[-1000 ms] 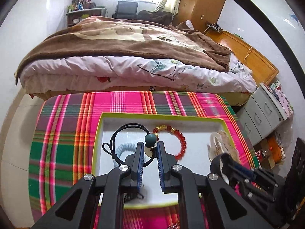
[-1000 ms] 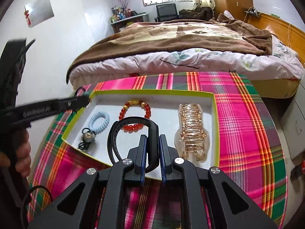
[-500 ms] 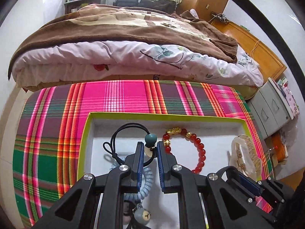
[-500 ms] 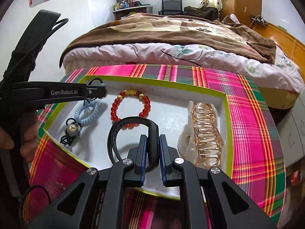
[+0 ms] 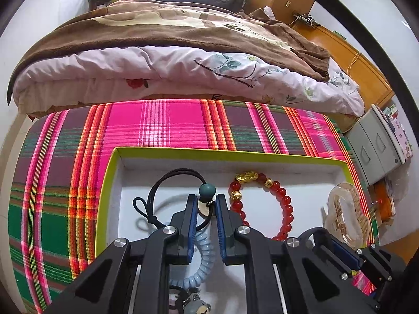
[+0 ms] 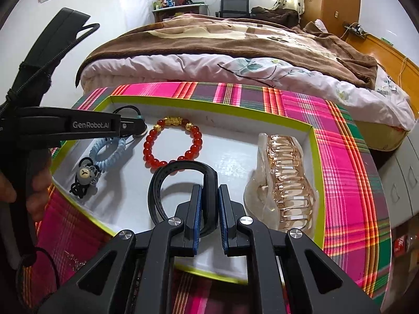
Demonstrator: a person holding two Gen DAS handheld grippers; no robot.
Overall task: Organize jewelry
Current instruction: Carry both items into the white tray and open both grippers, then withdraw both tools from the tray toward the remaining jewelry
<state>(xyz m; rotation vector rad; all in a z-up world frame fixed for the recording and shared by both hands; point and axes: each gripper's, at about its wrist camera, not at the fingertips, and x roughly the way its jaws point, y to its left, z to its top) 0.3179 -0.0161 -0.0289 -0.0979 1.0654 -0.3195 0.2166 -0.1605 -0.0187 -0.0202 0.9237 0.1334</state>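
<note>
1. My left gripper [image 5: 205, 208] is clamped on a black cord hair tie [image 5: 167, 180] at its teal bead and round charm, cord looping out toward 11 o'clock above the tray floor.
2. My right gripper [image 6: 209, 201] is clamped on a black band [image 6: 180, 168], which arches up to 12 o'clock from the pads and curls down at 9 o'clock.
3. Both grippers hover over the white tray [image 6: 313, 141] with its lime-green rim, sitting on the pink and green plaid cloth [image 6: 348, 157].
4. In the right wrist view, the red bead bracelet [image 6: 172, 144] with gold charms lies at 11 o'clock from my right pads, just beyond the band's arch.
5. The clear amber hair claw [image 6: 285, 180] lies at 3 o'clock, near the tray's right wall.
6. The pale blue coil hair tie [image 6: 107, 151] lies at 10 o'clock, touching a black hair tie with a small bear charm [image 6: 85, 174] at 9 o'clock.
7. In the left wrist view, the blue coil runs under my left pads toward 6 o'clock.
8. A hand [image 6: 23, 188] grips the left gripper's handle at the left edge of the right wrist view.
9. A bed with a brown blanket [image 5: 167, 26] sits past the cloth at 12 o'clock.
</note>
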